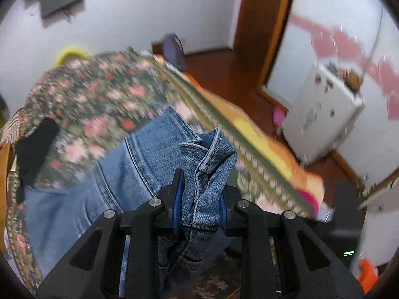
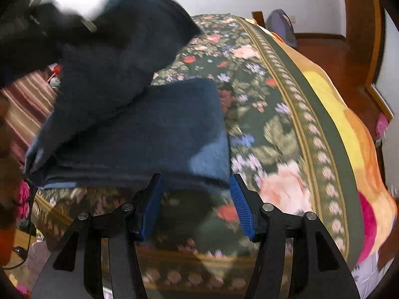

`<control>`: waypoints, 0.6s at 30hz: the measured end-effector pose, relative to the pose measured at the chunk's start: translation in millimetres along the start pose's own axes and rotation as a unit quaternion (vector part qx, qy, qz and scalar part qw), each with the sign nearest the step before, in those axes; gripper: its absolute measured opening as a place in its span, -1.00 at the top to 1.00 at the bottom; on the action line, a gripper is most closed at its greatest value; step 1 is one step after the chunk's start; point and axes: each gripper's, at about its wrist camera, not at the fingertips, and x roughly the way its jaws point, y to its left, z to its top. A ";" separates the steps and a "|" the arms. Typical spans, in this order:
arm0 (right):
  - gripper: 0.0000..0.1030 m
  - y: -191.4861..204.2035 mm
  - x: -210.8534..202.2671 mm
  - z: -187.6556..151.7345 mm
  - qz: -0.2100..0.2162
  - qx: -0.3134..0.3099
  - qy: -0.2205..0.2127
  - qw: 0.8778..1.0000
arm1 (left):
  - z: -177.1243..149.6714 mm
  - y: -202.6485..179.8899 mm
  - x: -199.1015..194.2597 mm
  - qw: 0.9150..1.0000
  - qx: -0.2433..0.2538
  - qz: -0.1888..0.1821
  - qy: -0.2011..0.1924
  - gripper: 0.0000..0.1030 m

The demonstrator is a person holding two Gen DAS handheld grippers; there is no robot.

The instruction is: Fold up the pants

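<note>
In the left wrist view my left gripper (image 1: 200, 186) is shut on a bunched hem of the blue jeans (image 1: 139, 154). The rest of the jeans trails down to the left over the floral bedspread (image 1: 99, 94). In the right wrist view the jeans (image 2: 149, 129) look dark blue, lying partly folded on the bedspread (image 2: 249, 79), with one part lifted up at the upper left. My right gripper (image 2: 194, 194) is open and empty, its blue pads (image 2: 239, 206) just in front of the folded edge nearest me.
The bed's orange and yellow blanket edge (image 2: 349, 134) runs along the right. Beyond it is wooden floor (image 1: 224, 74) with a small white fridge (image 1: 324, 109) and a wooden door frame (image 1: 264, 20). A black item (image 1: 35, 147) lies on the bed at the left.
</note>
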 end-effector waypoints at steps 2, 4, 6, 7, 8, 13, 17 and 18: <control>-0.02 -6.0 -5.6 -6.0 -0.004 0.008 0.000 1.000 | -11.9 -11.3 16.4 1.000 0.016 0.005 0.022 0.54; -0.02 -11.4 -12.0 -11.0 -0.006 0.018 -0.001 1.000 | -20.3 -15.9 24.5 0.999 0.021 0.006 0.039 0.50; -0.02 -14.0 -18.0 -13.0 -0.010 0.022 -0.003 1.000 | -23.6 -18.6 28.7 0.998 0.024 0.002 0.049 0.28; -0.02 -14.5 -20.6 -13.7 -0.011 0.023 -0.004 1.000 | -23.1 -19.0 26.1 0.998 0.019 -0.011 0.057 -0.12; -0.02 -14.5 -23.3 -14.2 -0.012 0.023 -0.006 1.000 | -22.8 -18.1 23.9 0.998 0.009 -0.023 0.062 -0.34; -0.02 -7.9 -28.3 -13.8 -0.004 0.020 -0.011 1.000 | -13.1 -6.0 -25.1 0.999 -0.007 -0.045 0.009 -0.57; -0.02 3.1 -23.2 -11.8 0.012 0.009 -0.006 1.000 | 3.0 49.2 -55.1 0.998 -0.013 0.050 -0.031 -0.58; -0.02 7.4 -20.5 -11.5 0.015 0.004 -0.003 1.000 | 5.5 62.7 -55.7 0.997 -0.017 0.069 -0.032 -0.58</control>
